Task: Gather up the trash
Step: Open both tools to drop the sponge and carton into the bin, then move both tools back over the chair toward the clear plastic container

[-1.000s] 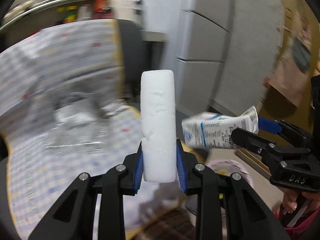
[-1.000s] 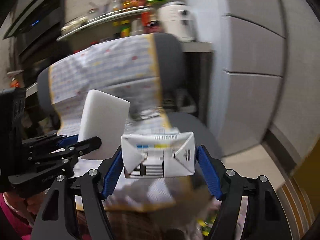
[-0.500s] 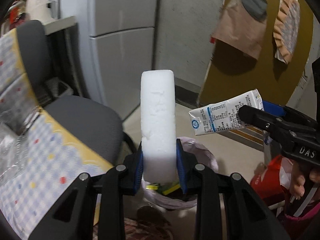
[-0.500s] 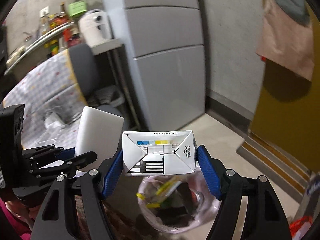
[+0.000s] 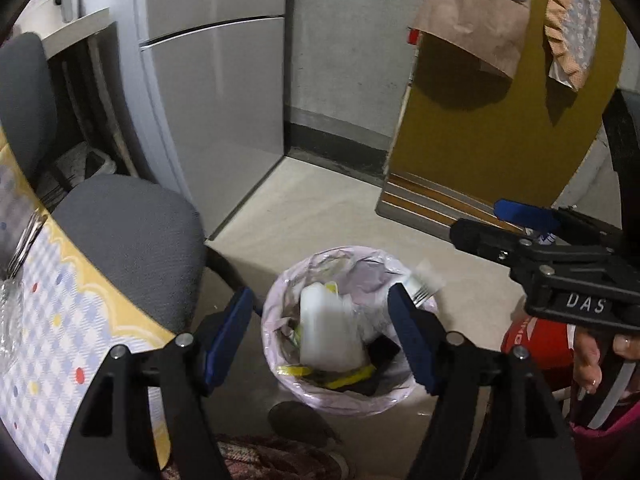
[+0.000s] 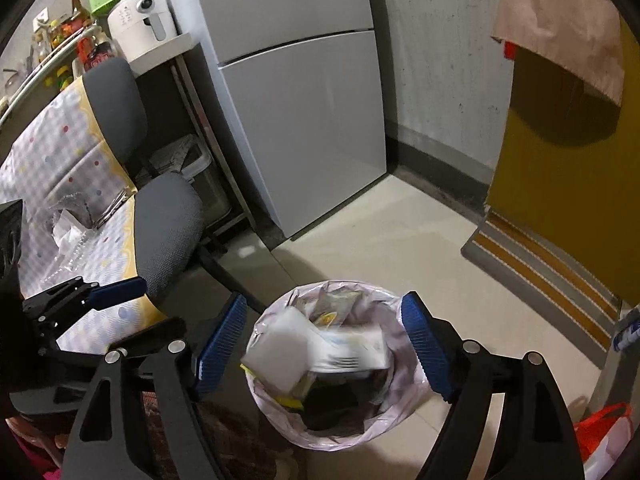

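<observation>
Left wrist view: left gripper spread wide, nothing between its blue pads. Directly below it, trash bin with pale liner, on the floor beside a grey chair. White foam block blurred, inside the bin mouth. Milk carton blurred at the bin's far rim. Right gripper in frame at right, its fingers apart and empty.

Right wrist view: right gripper wide open, holding nothing, over the same trash bin. Foam block and milk carton overlap in the bin opening, both motion-blurred. Left gripper at left edge, open. Fridge behind.
</observation>
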`<state>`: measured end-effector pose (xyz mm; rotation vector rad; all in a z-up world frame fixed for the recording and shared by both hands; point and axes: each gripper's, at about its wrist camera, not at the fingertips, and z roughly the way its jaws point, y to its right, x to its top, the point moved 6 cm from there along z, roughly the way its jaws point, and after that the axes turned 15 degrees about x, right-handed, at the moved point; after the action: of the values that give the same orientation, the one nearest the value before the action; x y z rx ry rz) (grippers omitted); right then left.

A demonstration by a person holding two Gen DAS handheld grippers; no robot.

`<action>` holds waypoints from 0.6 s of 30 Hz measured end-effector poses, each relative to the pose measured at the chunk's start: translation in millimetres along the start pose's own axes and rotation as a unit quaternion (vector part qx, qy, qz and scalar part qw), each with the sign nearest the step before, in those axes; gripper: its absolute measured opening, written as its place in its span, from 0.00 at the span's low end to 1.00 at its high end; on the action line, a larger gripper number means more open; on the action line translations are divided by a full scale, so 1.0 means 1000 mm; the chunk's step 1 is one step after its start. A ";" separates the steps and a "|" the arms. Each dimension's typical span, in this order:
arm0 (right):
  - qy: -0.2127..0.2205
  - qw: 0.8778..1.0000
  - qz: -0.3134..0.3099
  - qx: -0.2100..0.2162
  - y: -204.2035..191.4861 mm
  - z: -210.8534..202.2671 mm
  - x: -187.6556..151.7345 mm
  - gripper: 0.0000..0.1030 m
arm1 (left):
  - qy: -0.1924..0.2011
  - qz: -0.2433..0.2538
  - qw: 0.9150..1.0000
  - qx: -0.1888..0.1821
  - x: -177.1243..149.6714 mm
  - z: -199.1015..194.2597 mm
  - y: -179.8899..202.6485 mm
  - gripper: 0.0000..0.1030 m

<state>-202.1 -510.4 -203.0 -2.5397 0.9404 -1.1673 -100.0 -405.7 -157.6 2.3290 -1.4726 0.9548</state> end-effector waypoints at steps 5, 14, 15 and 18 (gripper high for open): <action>0.008 1.000 -0.011 0.004 -0.010 -0.003 0.006 0.77 | 0.010 -0.031 0.999 0.024 -0.002 -0.010 -0.030 0.67; 0.012 0.997 -0.055 0.052 -0.065 -0.006 0.015 0.77 | 0.028 -0.084 0.993 0.084 -0.025 -0.045 -0.088 0.66; 0.013 0.996 -0.060 0.059 -0.072 -0.005 0.017 0.77 | 0.031 -0.091 0.991 0.090 -0.027 -0.050 -0.095 0.66; 0.014 0.993 -0.079 0.090 -0.102 -0.002 0.021 0.77 | 0.036 -0.118 0.986 0.111 -0.037 -0.065 -0.122 0.67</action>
<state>-145.7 -443.3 -146.8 -2.4946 0.6163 -1.2707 -30.7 -288.1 -113.0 2.5201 -1.0792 1.1720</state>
